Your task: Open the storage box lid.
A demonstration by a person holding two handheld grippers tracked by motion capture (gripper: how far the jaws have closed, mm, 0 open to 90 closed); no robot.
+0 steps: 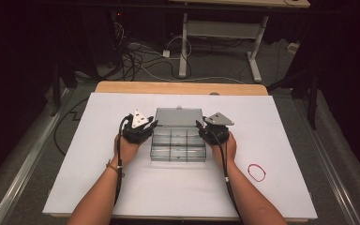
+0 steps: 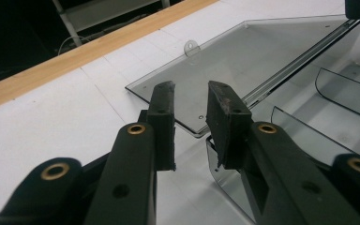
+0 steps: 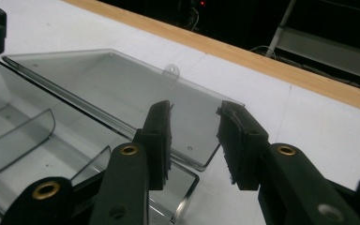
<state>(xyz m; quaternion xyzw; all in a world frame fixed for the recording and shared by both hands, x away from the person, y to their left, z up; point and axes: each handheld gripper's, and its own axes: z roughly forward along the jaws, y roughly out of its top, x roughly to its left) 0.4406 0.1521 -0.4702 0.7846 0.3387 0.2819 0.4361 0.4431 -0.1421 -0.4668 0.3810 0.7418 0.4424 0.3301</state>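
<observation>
A clear plastic compartment box (image 1: 178,158) lies open in the middle of the white table, and I see nothing in its compartments. Its lid (image 1: 178,116) lies flat behind it. My left gripper (image 1: 153,125) is at the box's back left corner. In the left gripper view its jaws (image 2: 191,117) stand open, and the lid's corner (image 2: 194,126) lies below the gap, untouched. My right gripper (image 1: 199,127) is at the back right corner. Its jaws (image 3: 197,136) are open too, over the lid's other corner (image 3: 206,161). Neither gripper holds anything.
A red rubber band (image 1: 257,172) lies on the white sheet (image 1: 168,192) to the right of my right forearm. The table's wooden edge (image 1: 183,87) runs along the back. Beyond it are a desk frame (image 1: 183,47) and cables on the floor.
</observation>
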